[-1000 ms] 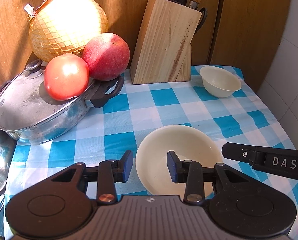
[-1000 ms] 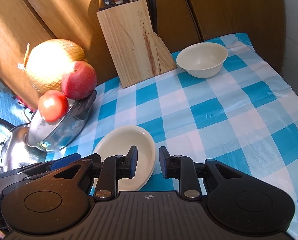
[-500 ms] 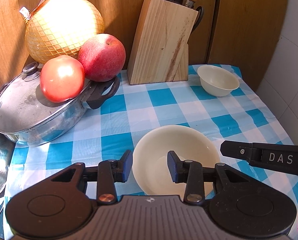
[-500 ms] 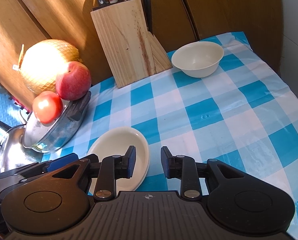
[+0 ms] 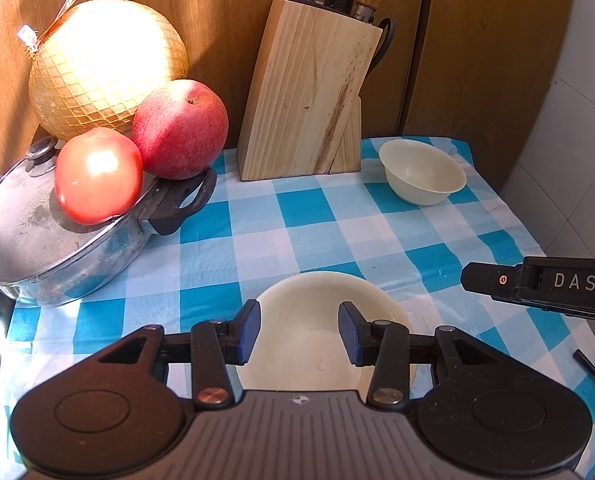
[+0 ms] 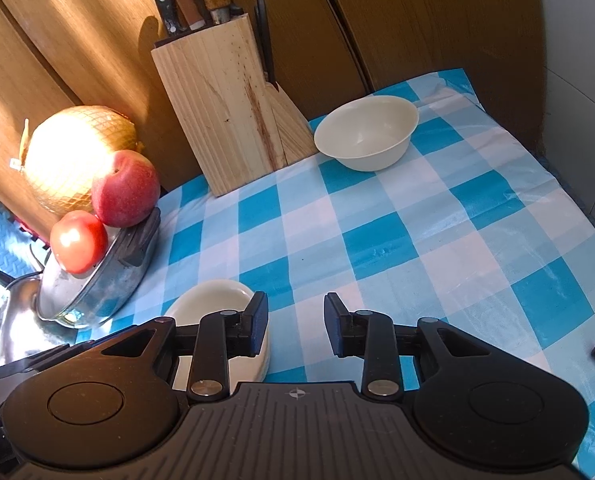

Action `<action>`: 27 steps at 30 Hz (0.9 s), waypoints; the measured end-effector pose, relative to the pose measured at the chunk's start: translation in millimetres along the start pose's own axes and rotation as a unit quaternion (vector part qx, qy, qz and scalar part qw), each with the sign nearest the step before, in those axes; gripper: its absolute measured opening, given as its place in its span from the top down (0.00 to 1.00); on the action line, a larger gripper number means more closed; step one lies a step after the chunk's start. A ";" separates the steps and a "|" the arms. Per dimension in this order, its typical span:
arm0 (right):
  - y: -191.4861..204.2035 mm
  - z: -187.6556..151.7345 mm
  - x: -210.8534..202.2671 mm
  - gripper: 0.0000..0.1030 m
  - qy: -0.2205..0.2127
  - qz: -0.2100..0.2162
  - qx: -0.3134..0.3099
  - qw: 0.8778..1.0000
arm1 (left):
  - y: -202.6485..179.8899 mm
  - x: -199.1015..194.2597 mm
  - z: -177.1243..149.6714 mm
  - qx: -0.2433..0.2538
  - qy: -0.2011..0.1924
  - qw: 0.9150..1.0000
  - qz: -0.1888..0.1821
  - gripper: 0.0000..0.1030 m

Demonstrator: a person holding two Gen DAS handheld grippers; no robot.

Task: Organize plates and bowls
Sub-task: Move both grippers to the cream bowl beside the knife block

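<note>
A cream plate (image 5: 317,300) lies on the blue-and-white checked cloth (image 5: 317,208) at the near edge. My left gripper (image 5: 299,334) hovers just over it, its jaws opening, with the pads apart and pressing on nothing. A small cream bowl (image 5: 423,172) stands at the back right, beside the knife block. In the right wrist view the plate (image 6: 213,304) sits to the left of my right gripper (image 6: 295,328). Its jaws are opening too, over bare cloth with nothing between them. The bowl (image 6: 367,132) is far ahead of it. One right finger (image 5: 497,282) juts in at the left wrist view's right edge.
A wooden knife block (image 5: 309,92) stands against the wooden back wall. At the left, a steel pot with a lid (image 5: 37,248) carries a tomato (image 5: 97,176), an apple (image 5: 179,130) and a netted pomelo (image 5: 105,68). A kettle (image 6: 5,316) is beyond it. A tiled wall borders the right.
The jaws of both grippers have widened a little. Neither hand has shifted much, and the plate and bowl lie where they were.
</note>
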State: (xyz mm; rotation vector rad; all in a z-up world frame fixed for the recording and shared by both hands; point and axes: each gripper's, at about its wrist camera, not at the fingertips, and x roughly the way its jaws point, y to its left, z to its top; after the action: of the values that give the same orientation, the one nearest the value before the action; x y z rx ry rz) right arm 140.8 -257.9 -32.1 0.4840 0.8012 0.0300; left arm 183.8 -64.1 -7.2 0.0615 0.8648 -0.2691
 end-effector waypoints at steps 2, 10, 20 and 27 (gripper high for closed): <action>-6.2 4.8 -1.1 0.61 -0.006 -0.005 0.008 1.000 | -1.4 1.4 6.9 -0.009 -0.002 1.000 -0.005 0.64; -34.8 35.4 3.5 0.59 -0.038 -0.040 0.035 0.998 | -21.5 17.6 30.6 -0.017 -0.006 1.000 -0.017 0.60; -63.6 70.9 19.4 0.57 -0.058 -0.063 0.051 0.995 | -49.5 64.0 68.8 -0.022 0.017 1.000 -0.009 0.60; -78.4 96.3 33.8 0.57 -0.062 -0.066 0.053 0.994 | -69.0 89.6 93.9 -0.012 0.015 1.000 0.011 0.60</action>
State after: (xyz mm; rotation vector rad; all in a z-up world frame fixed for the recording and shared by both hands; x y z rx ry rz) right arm 219.5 -359.8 -31.6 0.5263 0.7131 -0.1643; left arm 291.0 -164.6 -10.4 0.0533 0.8965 -0.2383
